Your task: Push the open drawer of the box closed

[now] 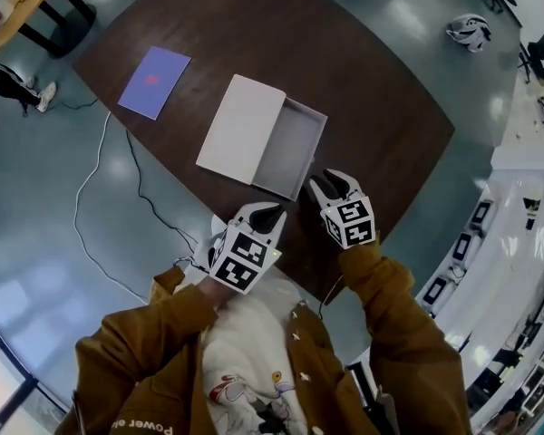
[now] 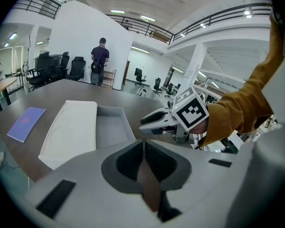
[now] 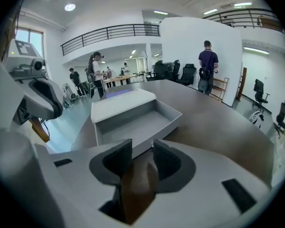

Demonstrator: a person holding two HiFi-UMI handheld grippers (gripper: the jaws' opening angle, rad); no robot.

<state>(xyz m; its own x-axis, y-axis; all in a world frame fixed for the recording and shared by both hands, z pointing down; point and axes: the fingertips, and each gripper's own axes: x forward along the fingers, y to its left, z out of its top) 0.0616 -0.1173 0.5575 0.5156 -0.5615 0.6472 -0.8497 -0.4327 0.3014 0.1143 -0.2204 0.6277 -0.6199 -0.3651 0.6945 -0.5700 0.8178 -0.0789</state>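
bright, sharp, fisheye-warped edges (dark corners)

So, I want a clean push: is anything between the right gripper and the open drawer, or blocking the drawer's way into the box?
Nothing visible. Only bare table lies between the open right gripper and the drawer, which looks empty. The purple booklet lies on the far side of the box, apart from it.

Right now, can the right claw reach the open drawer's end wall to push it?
Probably yes: the right claw hangs open and empty just short of the drawer, only table between them; the left claw sits aside.
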